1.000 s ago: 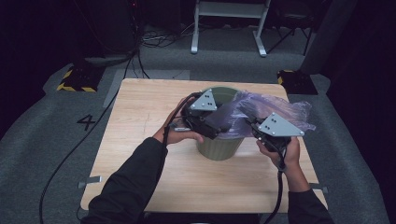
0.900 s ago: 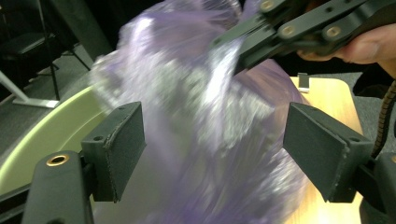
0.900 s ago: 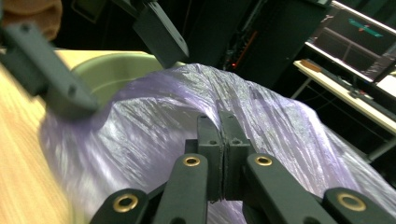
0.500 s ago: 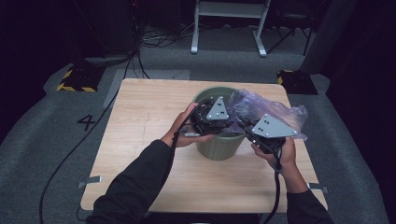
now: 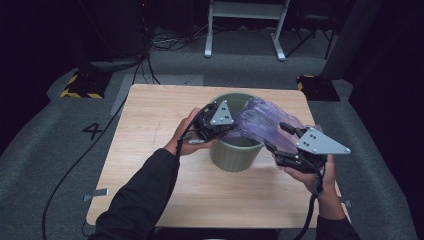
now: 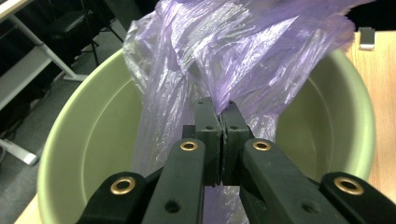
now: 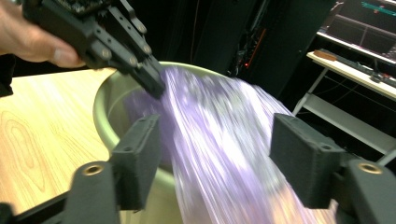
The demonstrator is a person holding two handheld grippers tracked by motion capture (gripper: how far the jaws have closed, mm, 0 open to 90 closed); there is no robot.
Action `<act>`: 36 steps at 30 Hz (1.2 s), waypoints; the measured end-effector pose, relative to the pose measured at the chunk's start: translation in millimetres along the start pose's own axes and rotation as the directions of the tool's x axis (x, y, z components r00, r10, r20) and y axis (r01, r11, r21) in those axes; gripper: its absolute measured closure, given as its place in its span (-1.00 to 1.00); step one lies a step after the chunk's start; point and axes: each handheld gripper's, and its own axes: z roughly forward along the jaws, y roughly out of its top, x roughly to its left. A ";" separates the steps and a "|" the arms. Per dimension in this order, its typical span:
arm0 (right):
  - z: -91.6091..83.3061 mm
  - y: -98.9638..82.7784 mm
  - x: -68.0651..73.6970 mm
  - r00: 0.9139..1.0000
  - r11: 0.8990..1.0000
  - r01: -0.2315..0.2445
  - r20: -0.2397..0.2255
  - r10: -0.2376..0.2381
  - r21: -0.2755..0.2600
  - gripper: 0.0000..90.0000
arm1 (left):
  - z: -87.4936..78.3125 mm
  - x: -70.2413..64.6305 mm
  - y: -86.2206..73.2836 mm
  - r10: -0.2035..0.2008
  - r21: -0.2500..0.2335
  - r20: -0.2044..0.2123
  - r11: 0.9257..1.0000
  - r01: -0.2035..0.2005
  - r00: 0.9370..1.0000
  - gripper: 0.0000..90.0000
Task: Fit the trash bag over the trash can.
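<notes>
A green bin [image 5: 235, 155] stands on the wooden table [image 5: 150, 115], with a purple plastic bag [image 5: 265, 122] draped over its right rim. My left gripper [image 5: 234, 131] hangs over the bin's mouth. In the left gripper view its jaws [image 6: 218, 112] have just closed and pinch a fold of the bag [image 6: 243, 51] above the bin's inside wall [image 6: 93, 140]. My right gripper [image 5: 275, 136] is to the right of the bin. Its jaws [image 7: 219, 154] have just been opening and stand wide apart; the blurred bag [image 7: 210, 121] runs between them untouched.
The right hand is close to the table's right edge. On the grey floor are a cable, a painted "4" [image 5: 93, 131], a yellow-and-black block [image 5: 80, 85] and a white frame's legs [image 5: 245, 30] beyond the table. The left half of the table is bare wood.
My left gripper moved in over the bin and shut on the bag. My right gripper let the bag go and pulled away to the right.
</notes>
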 end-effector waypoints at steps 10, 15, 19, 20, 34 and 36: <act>-8.6 -46.5 -11.4 0.993 0.997 0.044 0.104 -0.051 0.068 -0.42 | -0.6 18.8 -15.9 -0.041 -0.008 0.018 0.999 0.041 0.999 0.91; -3.9 -67.9 -17.2 0.992 0.992 0.042 0.112 -0.056 0.123 0.22 | 0.5 22.9 -21.7 -0.061 -0.009 0.016 0.998 0.062 0.998 0.90; -2.8 -72.7 -21.3 0.995 0.998 0.015 0.100 -0.021 0.063 0.74 | 2.3 23.8 -24.1 -0.063 -0.010 0.012 0.998 0.063 0.998 0.86; -2.7 -72.2 -21.2 0.995 0.999 0.016 0.099 -0.021 0.049 0.84 | 2.3 23.8 -24.1 -0.063 -0.010 0.012 0.998 0.063 0.998 0.81; -11.8 -43.6 -28.3 0.982 1.000 0.011 0.187 -0.009 -0.013 0.96 | -16.2 25.1 -18.3 -0.137 -0.105 0.049 0.984 0.141 0.989 -0.48; -12.6 -36.9 -30.2 0.981 1.000 0.019 0.191 -0.015 -0.020 0.96 | -18.2 23.5 -12.1 -0.136 -0.124 0.064 0.982 0.144 0.989 -0.56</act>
